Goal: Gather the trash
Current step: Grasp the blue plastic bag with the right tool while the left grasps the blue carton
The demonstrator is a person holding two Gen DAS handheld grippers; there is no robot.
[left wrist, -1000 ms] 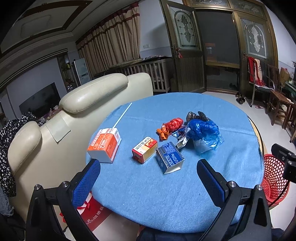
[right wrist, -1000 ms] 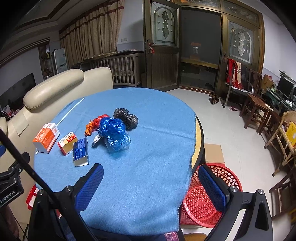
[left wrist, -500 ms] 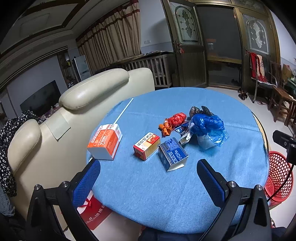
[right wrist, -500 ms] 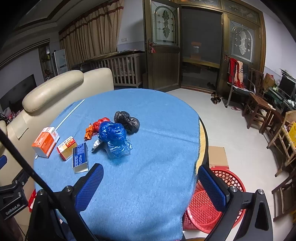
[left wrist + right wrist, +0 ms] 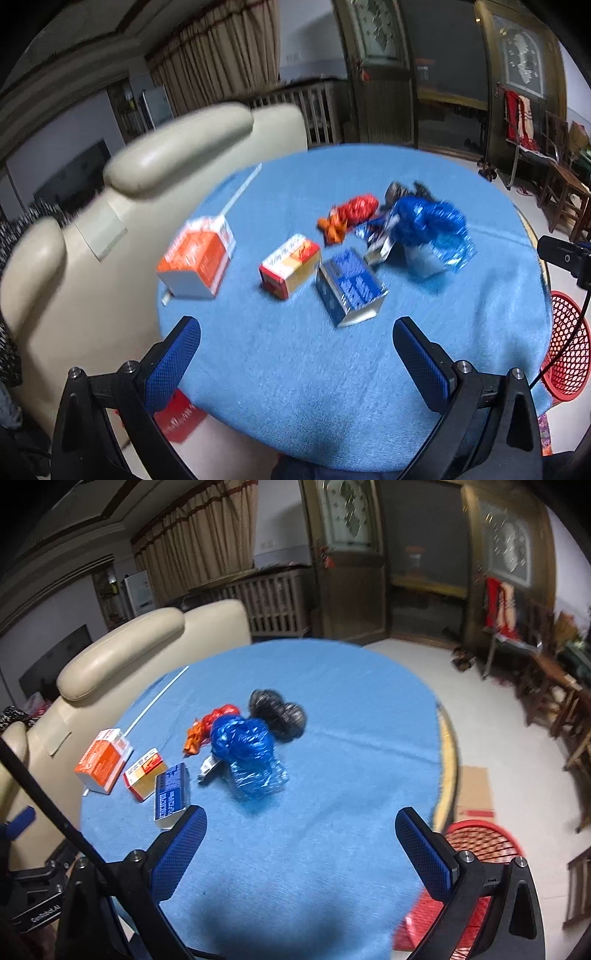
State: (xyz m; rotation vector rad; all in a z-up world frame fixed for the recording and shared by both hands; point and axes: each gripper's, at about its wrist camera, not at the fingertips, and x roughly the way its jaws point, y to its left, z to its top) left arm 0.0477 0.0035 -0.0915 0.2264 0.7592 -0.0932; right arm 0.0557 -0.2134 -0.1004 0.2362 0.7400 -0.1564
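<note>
Blue cloth (image 5: 295, 369) covers the round table beside a cream sofa (image 5: 177, 147); both grippers' jaws gape wide, empty.

Left claw (image 5: 295, 345), right claw (image 5: 301, 834): both agape, empty.

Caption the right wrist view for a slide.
Open right gripper above blue table, facing bags and boxes.

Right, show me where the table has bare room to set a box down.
The tablecloth is bare along the near edge between both open tools, and on the right side toward the red basket. The far part is bare too. It is crowded left of centre: orange carton, blue box, blue plastic bag.
</note>
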